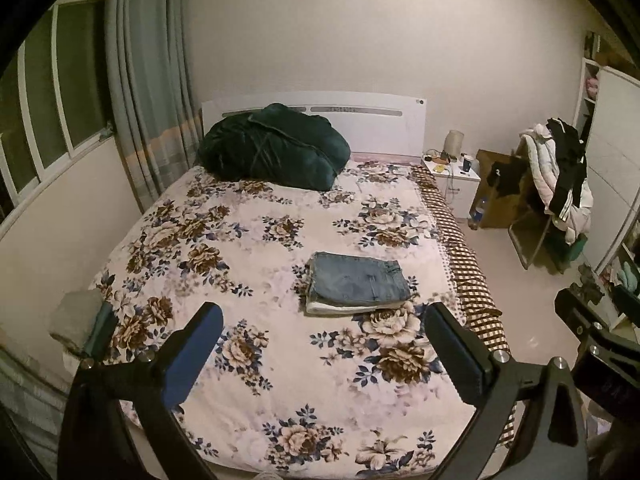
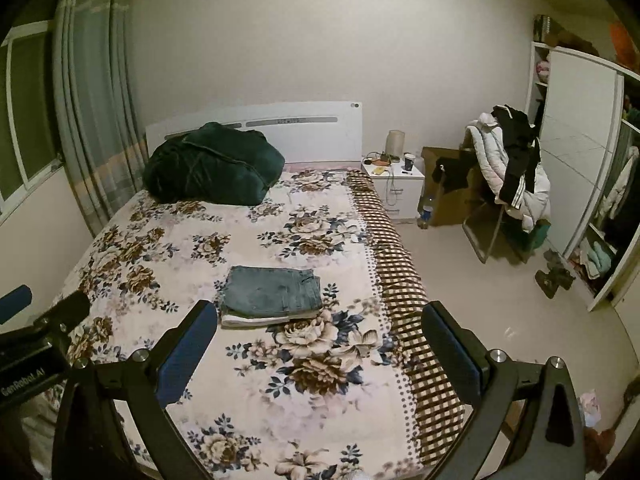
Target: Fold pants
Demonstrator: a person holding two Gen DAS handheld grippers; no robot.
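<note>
Lying folded mid-frame on the floral bedspread (image 1: pixel 248 240), the jeans (image 1: pixel 360 282) look finished (both grippers, left (image 1: pixel 322 350) and right (image 2: pixel 320 346), gape wide, empty).

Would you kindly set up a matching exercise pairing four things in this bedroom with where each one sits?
Things:
1. folded jeans
2. dark green blanket
3. cup
4. white jacket

Places:
A. on the nightstand
B. by the headboard
C. draped over a chair
D. middle of the bed, on a white folded item

Pairs: 1-D, 2-B, 3-A, 4-C
</note>
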